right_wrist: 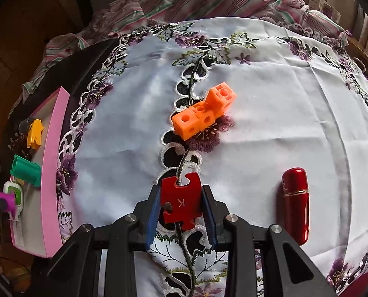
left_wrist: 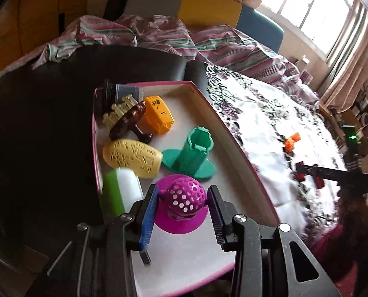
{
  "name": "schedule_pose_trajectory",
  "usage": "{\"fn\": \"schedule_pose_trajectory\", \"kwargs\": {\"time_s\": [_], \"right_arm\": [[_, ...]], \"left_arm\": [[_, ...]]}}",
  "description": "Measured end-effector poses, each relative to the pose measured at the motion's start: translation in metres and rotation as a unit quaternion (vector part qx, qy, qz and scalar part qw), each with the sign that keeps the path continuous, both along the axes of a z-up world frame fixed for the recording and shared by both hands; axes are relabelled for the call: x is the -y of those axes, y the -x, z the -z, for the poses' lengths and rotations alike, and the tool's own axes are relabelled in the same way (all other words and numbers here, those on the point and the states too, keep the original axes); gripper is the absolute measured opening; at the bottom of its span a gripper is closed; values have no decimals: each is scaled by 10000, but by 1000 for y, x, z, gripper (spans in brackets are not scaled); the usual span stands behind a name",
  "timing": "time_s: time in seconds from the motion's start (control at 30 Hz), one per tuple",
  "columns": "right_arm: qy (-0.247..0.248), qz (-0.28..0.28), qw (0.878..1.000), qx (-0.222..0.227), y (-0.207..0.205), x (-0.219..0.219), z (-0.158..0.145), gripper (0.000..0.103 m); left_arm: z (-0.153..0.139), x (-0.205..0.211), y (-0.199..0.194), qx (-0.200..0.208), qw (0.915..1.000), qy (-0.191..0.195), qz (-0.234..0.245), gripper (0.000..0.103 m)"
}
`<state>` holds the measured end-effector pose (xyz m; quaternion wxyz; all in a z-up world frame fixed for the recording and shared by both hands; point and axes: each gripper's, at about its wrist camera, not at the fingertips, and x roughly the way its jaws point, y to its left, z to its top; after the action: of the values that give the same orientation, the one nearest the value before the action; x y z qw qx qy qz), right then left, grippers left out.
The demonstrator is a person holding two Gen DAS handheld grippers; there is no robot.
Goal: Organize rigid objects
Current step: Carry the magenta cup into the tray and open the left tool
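I read one clear mark: a white letter K, upside down from my right wrist view, on the red puzzle piece (right_wrist: 180, 201) at lower centre. The red capsule-shaped case (right_wrist: 295, 204) at lower right bears a gold emblem I cannot make out.

A dark worktop (left_wrist: 48, 123) is partly covered by a white cloth embroidered with purple flowers (right_wrist: 270, 128). Directly on the cloth lie an orange block piece (right_wrist: 203, 113), a red puzzle piece (right_wrist: 181, 198) and a red capsule-shaped case (right_wrist: 296, 205). A pink-walled tray (right_wrist: 53, 173) sits at the cloth's left edge.
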<state>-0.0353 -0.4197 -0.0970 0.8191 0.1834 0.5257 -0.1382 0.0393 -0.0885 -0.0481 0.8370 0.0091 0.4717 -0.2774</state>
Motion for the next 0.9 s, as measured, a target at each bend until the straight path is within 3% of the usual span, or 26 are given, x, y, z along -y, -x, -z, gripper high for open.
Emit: {"fn": "schedule_pose_trajectory", "kwargs": {"time_s": [0.17, 0.43, 0.53, 0.7, 0.9], "right_arm": [[-13, 20, 10000, 29, 1, 2, -1, 32], [3, 12, 10000, 46, 0, 2, -2, 32], [-14, 43, 10000, 61, 1, 3, -3, 32], [-23, 62, 9999, 89, 2, 4, -5, 32], [-22, 34, 9999, 136, 3, 2, -7, 32]], "left_arm": [[12, 12, -7, -12, 9998, -177, 72, 41], [19, 29, -7, 445, 9973, -538, 229, 41], [17, 24, -8, 180, 9994, -179, 245, 41], [-5, 5, 1, 273, 9985, 380, 301, 41], [0, 5, 8, 166, 9974, 445, 543, 41]]}}
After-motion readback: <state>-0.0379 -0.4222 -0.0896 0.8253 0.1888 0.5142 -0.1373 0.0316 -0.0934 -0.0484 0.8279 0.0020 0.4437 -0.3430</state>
